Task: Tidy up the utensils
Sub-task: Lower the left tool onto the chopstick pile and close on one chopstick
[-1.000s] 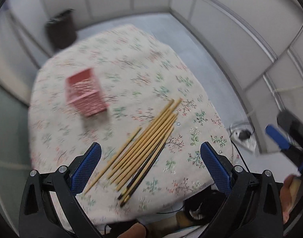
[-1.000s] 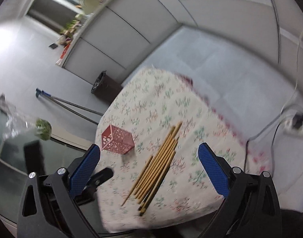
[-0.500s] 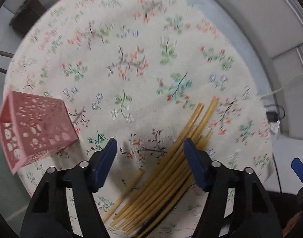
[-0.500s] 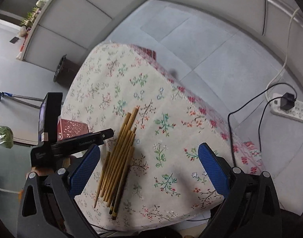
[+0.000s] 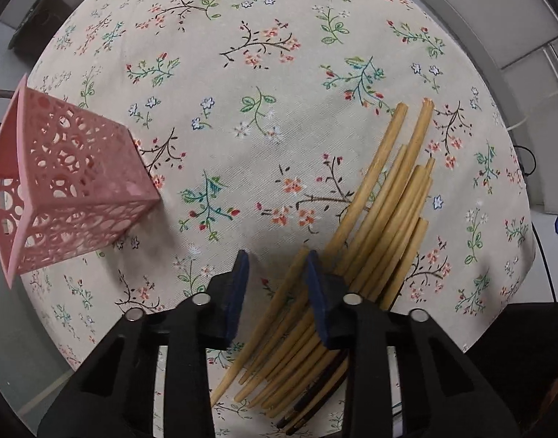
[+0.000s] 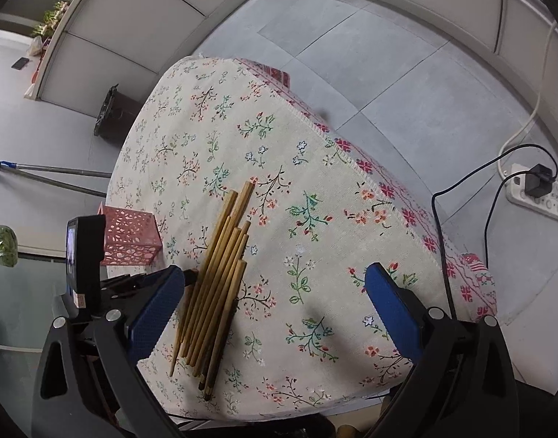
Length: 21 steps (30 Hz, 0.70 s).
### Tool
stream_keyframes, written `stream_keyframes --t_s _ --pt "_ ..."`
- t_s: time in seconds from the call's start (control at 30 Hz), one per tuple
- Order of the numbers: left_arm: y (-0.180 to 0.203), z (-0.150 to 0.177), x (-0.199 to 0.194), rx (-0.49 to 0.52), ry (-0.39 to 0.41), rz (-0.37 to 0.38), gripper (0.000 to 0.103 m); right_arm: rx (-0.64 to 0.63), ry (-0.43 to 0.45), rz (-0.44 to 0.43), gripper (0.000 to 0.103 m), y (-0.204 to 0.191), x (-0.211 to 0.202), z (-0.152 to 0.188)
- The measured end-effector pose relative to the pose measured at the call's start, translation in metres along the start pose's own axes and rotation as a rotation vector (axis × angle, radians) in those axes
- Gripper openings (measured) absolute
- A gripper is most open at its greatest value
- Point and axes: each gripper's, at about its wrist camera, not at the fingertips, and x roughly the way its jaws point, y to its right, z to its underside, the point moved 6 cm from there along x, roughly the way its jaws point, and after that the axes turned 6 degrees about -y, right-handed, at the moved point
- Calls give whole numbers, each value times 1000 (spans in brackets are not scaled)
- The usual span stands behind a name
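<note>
Left wrist view: left claw [image 5: 277,284] low over the bench [image 5: 279,84], blue pads narrowed around one bamboo chopstick [image 5: 275,314] at the left edge of the bundle, a small gap showing on the left pad's side; whether truly clamped, cannot tell. Rest of the chopsticks [image 5: 385,219] fanned from lower centre to upper right, a few dark ones at the bottom. Pink perforated holder [image 5: 63,189] at far left, standing apart from the bundle. Floral tablecloth [image 5: 264,54] over the whole bench.

Right wrist view: right claw [image 6: 275,303] wide open, holding nothing, above the bench's near edge. Chopstick bundle [image 6: 220,273] left of centre, the pink holder [image 6: 131,237] beyond it at left. Left claw's black body [image 6: 85,259] at lower left, touching the bundle's left side. White power strip [image 6: 538,193] with a black plug at right on the floor. No readable writing in either view.
</note>
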Motion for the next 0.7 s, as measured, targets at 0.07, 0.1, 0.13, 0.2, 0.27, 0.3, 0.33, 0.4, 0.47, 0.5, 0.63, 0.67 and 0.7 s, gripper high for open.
stream_keyframes --t_s 0.07,0.1,0.13,0.2,0.27,0.3,0.33,0.4,0.47,0.5,0.63,0.67,0.7 --pt "-4 -2 -2 0 17 24 29 9 -1 -1 96 2 0 -1" --pt "-7 -1 -5 -2 32 21 29 9 -1 -2 96 1 1 -1" --pt "-11 -1 -10 -1 37 15 28 6 -3 0 96 1 1 -1" --pt "-15 7 -9 4 29 10 23 -7 -8 4 96 -1 3 0" --pt "-18 8 -5 5 12 7 21 -10 -7 11 96 -1 4 0" --pt "-19 10 -1 8 4 6 20 -8 -3 17 96 0 4 -1" --pt "-20 12 3 11 -1 9 19 -3 3 24 96 2 4 -2" --pt "-24 16 9 16 5 7 19 6 11 34 96 4 4 -3" --pt "-28 18 7 17 27 15 18 14 17 47 96 6 6 -4" --pt "-30 19 6 16 41 18 17 15 17 53 96 5 7 -6" --pt "-32 38 0 28 134 -1 9 28 8 74 96 -2 20 -15" --pt "-33 40 -3 36 157 -17 8 33 4 80 96 -6 25 -19" --pt "-34 44 -7 46 178 -37 7 37 0 86 96 -8 30 -23"
